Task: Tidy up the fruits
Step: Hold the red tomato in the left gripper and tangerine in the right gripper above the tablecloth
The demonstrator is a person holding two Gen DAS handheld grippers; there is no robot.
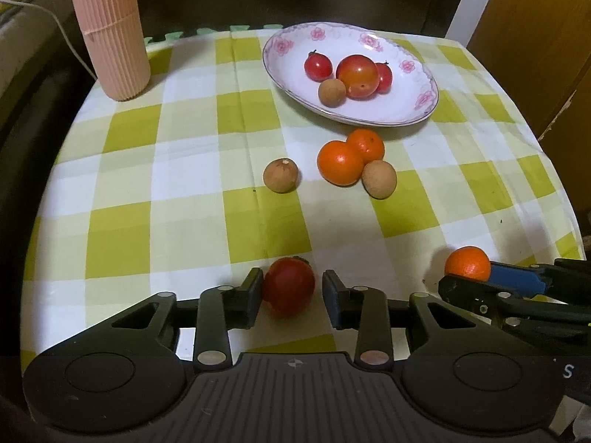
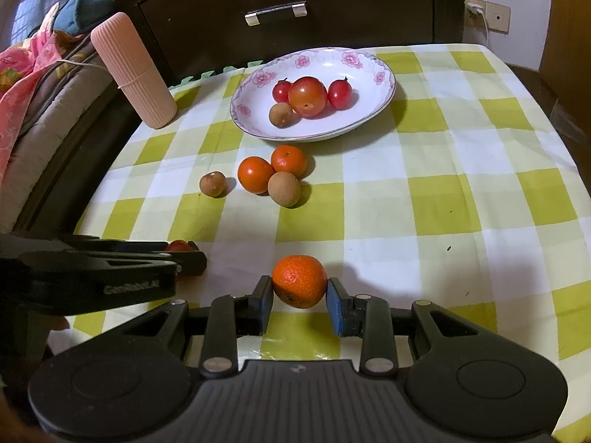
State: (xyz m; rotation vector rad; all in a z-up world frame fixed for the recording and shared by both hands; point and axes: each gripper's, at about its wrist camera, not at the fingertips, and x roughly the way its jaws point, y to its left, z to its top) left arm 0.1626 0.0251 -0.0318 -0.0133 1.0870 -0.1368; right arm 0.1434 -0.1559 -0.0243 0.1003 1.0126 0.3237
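Step in hand: both tongs are at the near edge of the worktop, each with one loose fruit between its pads; this looks like the pick-up stage of moving fruit to the plate.
Pink ribbed cylinder: stands at 10 o'clock on the checked cloth, well apart from the fruit; not part of the job.
Left tongs: slightly parted around the red tomato; the left pad touches it, while a thin gap shows at the right pad, so it is not clamped.
Red tomato: sits on the cloth at 6 o'clock in the left view, between the pads.
Brown fruit: lies alone near the centre, just left of the cluster.
Cluster: two oranges and another brown fruit touch each other at 12 o'clock from the left tongs, just short of the plate.
Plate: at 1 o'clock, far side, already holding three tomatoes and one brown fruit.
Right tongs: closed on the small orange, both pads pressing its sides.
Next move: I judge the left tongs must close fully before lifting; then both fruits need carrying over the cluster and setting down gently so nothing rolls.
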